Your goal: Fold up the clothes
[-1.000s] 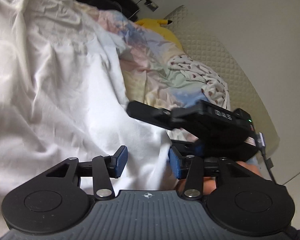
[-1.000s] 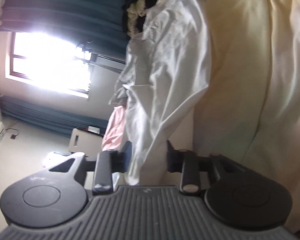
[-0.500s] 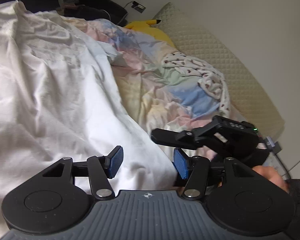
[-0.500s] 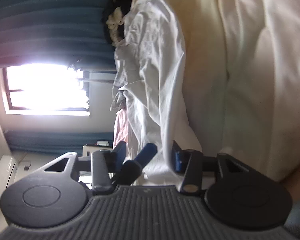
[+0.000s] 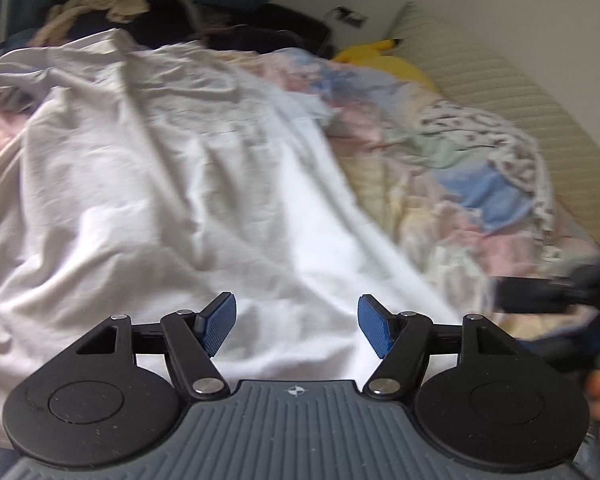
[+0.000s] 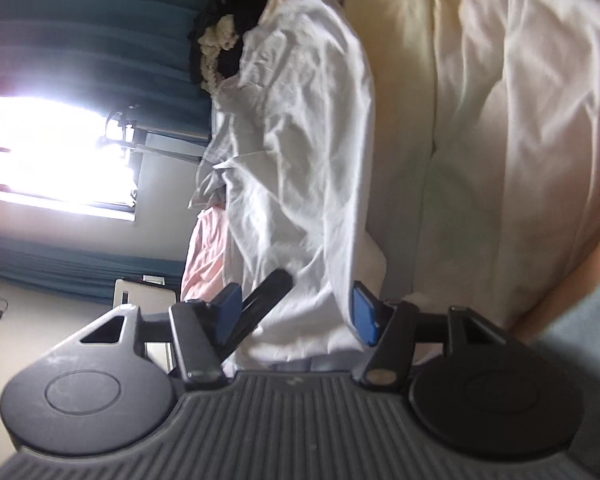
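A crumpled white garment [image 5: 160, 200] lies spread over the bed and fills most of the left wrist view. My left gripper [image 5: 296, 322] hovers at its near edge. Its jaws are opening, and the blue pads [image 5: 220, 320] press on nothing. In the right wrist view, which is rolled sideways, the same white garment [image 6: 300, 140] runs up the middle. My right gripper [image 6: 296, 314] is also opening, its pads off the cloth whose hem lies between them. A black finger [image 6: 268, 296] of the left gripper crosses in front. The right gripper [image 5: 560, 292] shows blurred at the right edge.
A pastel patchwork blanket [image 5: 440, 184], a spotted cloth [image 5: 500, 148] and a yellow plush toy [image 5: 384, 60] lie to the right. A dark pile with cream cord [image 5: 100, 8] sits behind. A cream duvet [image 6: 500, 120], a pink garment [image 6: 204, 248] and a bright window [image 6: 52, 148] are in view.
Both grippers' jaws have spread wider. The right gripper has slid from the middle of the left wrist view to its right edge. The left view has tipped up toward the far pile.
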